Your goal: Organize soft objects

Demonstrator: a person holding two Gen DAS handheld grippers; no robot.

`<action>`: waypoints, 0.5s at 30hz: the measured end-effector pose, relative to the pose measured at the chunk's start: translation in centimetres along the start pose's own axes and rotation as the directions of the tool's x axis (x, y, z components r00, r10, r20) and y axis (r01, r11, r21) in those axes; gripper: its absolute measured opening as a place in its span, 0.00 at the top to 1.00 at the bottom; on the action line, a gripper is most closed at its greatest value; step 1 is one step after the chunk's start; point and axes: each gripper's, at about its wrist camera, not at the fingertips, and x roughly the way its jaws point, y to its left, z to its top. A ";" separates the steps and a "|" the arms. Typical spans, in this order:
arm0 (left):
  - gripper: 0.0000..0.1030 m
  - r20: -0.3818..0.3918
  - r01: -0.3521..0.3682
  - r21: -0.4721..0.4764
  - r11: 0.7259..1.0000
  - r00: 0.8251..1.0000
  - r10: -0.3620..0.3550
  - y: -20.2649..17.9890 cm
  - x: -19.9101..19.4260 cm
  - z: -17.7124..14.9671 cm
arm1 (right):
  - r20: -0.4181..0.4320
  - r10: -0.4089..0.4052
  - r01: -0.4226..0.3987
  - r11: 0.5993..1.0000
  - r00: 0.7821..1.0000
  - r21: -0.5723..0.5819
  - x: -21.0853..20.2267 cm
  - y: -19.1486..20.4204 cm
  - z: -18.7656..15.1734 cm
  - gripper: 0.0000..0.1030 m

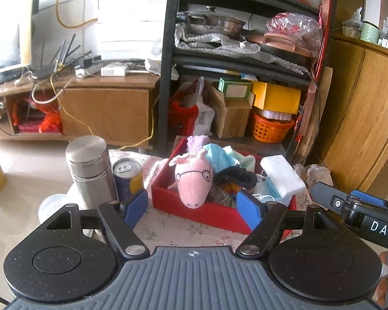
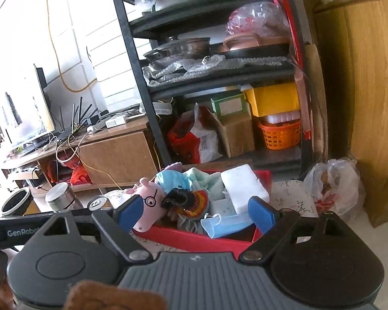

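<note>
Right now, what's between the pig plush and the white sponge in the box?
A black hair tie on colourful fabric, inside the red box between the pig plush and sponge; clearest in the right wrist view.

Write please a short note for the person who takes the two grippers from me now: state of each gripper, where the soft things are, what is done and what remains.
Left gripper: open, nothing between its fingers, pointing at the red box.
Right gripper: open and empty too, above the box's near edge.
Soft things: the pink plush pig, black hair tie, blue face mask, white sponge and some cloths all lie in the red box on the flowered tablecloth.
Beside the box: steel flask and drink can, both hard, upright.
Done: the soft items I can see are in the box.
Left: probably only a check for strays; part of the table is hidden.
</note>
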 end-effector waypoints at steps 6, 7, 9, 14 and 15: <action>0.26 0.038 -0.041 0.041 0.998 0.999 0.040 -0.5 -0.9 -0.8 | 0.025 -0.001 0.001 1.000 1.000 0.000 -0.9 0.1 -0.5 0.40; 0.26 0.040 -0.043 0.045 0.998 0.998 0.041 -0.6 -1.0 -0.9 | 0.026 -0.001 0.001 1.000 1.000 -0.001 -1.0 0.2 -0.6 0.40; 0.26 0.040 -0.041 0.048 0.998 0.998 0.039 -0.6 -1.1 -1.0 | 0.028 -0.003 0.003 1.000 1.000 -0.004 -1.2 0.2 -0.8 0.40; 0.25 0.046 -0.041 0.042 0.998 0.998 0.039 -0.6 -1.5 -1.4 | 0.033 0.001 -0.001 1.000 0.999 -0.002 -1.5 0.4 -1.0 0.40; 0.25 0.046 -0.042 0.041 0.998 0.998 0.040 -0.6 -1.6 -1.4 | 0.038 0.001 0.000 1.000 0.999 0.000 -1.7 0.4 -1.1 0.40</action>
